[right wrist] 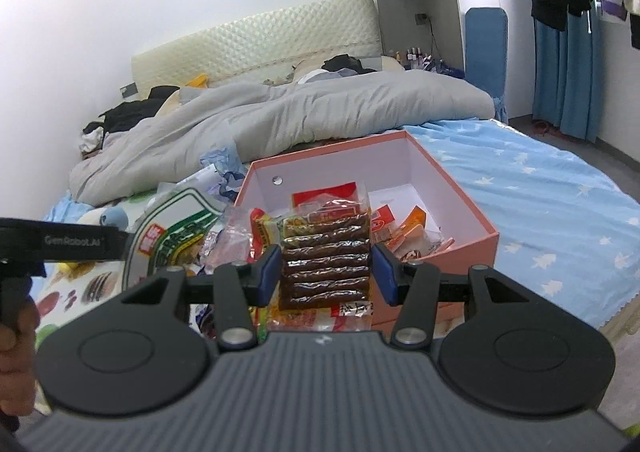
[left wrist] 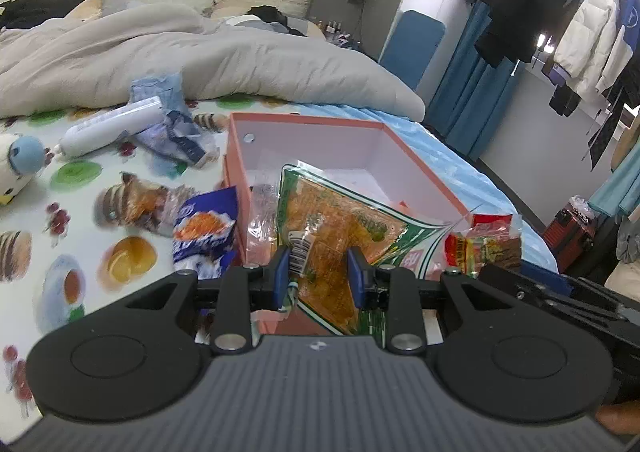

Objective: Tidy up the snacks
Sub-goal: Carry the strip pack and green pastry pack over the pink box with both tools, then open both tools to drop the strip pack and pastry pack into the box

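My left gripper [left wrist: 319, 274] clamps the green-bordered snack bag [left wrist: 336, 228], long axis running away from the pads, far end over the pink box [left wrist: 420, 156]. My right gripper [right wrist: 326, 272] clamps a pack of brown sticks [right wrist: 325, 252], sticks crosswise between pads, at the box's near edge.

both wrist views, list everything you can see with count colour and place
box: one, pink outside, white inside, open on the bed
small snack packs: several, red and orange, inside the box
green-and-orange bag: one, between the left tongs
brown stick pack: one, clear wrap, between the right tongs
blue snack bag: one, left of the box
white tube: one, on the patterned sheet
plush toy: one, white and blue, far left
duvet: one, grey, behind the box
left tongs: blue pads, shut on the bag
right tongs: blue pads, shut on the pack
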The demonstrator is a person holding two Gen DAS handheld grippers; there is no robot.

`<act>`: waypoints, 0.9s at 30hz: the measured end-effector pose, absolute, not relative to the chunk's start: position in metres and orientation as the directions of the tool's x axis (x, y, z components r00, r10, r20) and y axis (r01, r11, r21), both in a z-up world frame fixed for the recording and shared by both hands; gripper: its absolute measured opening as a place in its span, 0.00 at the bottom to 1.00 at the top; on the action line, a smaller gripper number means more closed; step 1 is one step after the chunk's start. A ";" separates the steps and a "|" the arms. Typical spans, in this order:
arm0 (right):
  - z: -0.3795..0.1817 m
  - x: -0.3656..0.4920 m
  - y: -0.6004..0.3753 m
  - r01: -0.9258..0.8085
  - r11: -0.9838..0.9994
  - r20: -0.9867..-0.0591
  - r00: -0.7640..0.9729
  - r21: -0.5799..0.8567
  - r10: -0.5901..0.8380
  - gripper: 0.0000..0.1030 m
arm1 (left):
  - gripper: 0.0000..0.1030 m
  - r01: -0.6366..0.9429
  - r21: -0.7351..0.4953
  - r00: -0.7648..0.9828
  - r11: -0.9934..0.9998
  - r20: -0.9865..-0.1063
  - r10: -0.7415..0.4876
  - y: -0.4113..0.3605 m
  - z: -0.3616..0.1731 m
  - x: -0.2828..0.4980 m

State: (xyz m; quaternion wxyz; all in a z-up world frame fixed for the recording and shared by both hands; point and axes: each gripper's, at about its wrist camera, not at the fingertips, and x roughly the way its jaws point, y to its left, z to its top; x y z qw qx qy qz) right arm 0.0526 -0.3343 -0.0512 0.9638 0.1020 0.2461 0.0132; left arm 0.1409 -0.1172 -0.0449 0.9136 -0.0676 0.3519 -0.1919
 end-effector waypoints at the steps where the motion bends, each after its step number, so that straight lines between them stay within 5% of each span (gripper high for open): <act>1: -0.052 0.057 -0.335 0.026 0.979 -0.472 0.879 0.203 0.074 0.51 | 0.34 0.307 -0.258 0.677 0.916 -0.618 -0.400 -0.120 -0.045 0.146; 15: -0.067 0.131 -0.369 0.082 0.977 -0.470 0.882 0.198 0.021 0.51 | 0.34 0.319 -0.231 0.680 0.919 -0.620 -0.392 -0.159 -0.055 0.242; 27: -0.069 0.207 -0.389 0.028 0.979 -0.546 0.833 0.202 0.089 0.51 | 0.35 0.290 -0.209 0.612 0.934 -0.710 -0.349 -0.182 -0.073 0.320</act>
